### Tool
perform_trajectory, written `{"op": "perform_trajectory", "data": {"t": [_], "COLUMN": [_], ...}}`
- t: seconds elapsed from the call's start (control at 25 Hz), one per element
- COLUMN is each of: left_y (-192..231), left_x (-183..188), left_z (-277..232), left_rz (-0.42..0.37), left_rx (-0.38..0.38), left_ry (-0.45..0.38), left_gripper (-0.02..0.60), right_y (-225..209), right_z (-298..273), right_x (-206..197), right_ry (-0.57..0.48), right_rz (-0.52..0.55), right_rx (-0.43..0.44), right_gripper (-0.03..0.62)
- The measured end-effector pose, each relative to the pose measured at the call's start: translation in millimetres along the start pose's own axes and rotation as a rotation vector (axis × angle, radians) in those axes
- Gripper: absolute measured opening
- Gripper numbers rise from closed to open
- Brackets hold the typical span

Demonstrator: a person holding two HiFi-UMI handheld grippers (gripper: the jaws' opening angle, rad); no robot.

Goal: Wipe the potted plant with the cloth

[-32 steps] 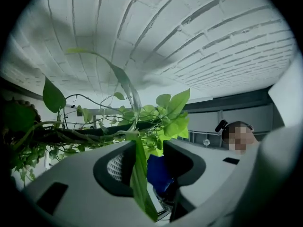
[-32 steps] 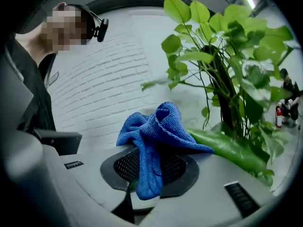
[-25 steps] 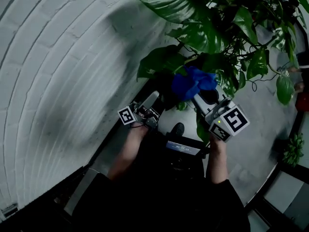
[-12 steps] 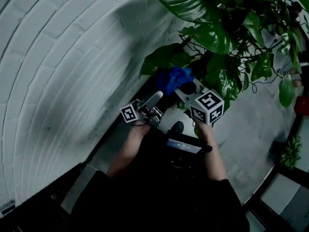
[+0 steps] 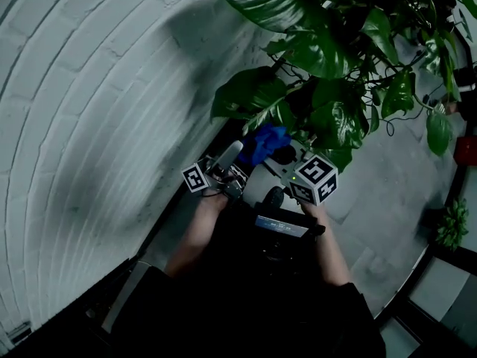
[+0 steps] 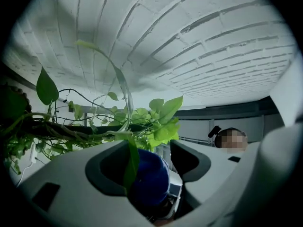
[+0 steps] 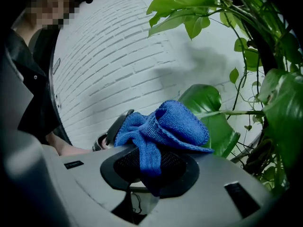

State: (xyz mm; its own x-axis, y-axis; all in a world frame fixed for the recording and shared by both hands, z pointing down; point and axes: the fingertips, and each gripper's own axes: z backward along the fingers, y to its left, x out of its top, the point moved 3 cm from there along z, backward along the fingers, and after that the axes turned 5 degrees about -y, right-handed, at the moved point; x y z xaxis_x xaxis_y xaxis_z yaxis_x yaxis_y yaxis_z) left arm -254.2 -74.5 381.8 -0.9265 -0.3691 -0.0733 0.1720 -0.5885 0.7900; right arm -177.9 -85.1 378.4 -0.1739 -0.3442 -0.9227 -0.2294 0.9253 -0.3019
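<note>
Head view: finger gaps hidden. Left gripper (image 6: 151, 162) fingers wide, just opening, leaf (image 6: 129, 160) between. Right gripper (image 7: 149, 167) fingers clamp cloth (image 7: 163, 124); plant (image 5: 313, 51) cropped.

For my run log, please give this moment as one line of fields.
left gripper: open, jaws just opening, leaf between them | right gripper: shut on blue cloth | blue cloth: just beyond left jaws

White-painted brick wall (image 5: 97, 110) filled the left side, soft dark shadow (image 5: 190, 36) lay on it, grey paved floor (image 5: 387, 200) at right, small leafy plant (image 5: 452, 228) stood by the right edge, red object (image 5: 468, 149) above it was cropped, dark shoe (image 5: 274, 197) rested on the floor, lit screen (image 5: 279, 226) sat against dark clothing (image 5: 246, 304).
</note>
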Motion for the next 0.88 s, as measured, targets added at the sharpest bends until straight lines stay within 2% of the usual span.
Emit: {"op": "perform_trajectory", "data": {"t": [0.24,0.48,0.68,0.88], "left_y": [-1,0,2,10], "left_x": [2,-4,-3,6], "left_z": [6,-2,-1,9], "left_rz": [-0.026,-0.049,-0.107,-0.191], "left_rx": [0.022,0.024,0.057,0.113], "left_ry": [-0.002,0.006,0.010,-0.023], "left_gripper": [0.273,0.273,0.273,0.273], "right_y": [14,14,4,-16], "right_z": [4,32,75,127], "right_x": [-38,-52,-23,21], "right_ry": [0.075,0.090,-0.060,-0.233], "right_rz": [-0.038,-0.074,-0.161,-0.158], "right_rx": [0.043,0.061,0.093,0.096], "right_gripper": [0.107,0.108,0.107,0.107]}}
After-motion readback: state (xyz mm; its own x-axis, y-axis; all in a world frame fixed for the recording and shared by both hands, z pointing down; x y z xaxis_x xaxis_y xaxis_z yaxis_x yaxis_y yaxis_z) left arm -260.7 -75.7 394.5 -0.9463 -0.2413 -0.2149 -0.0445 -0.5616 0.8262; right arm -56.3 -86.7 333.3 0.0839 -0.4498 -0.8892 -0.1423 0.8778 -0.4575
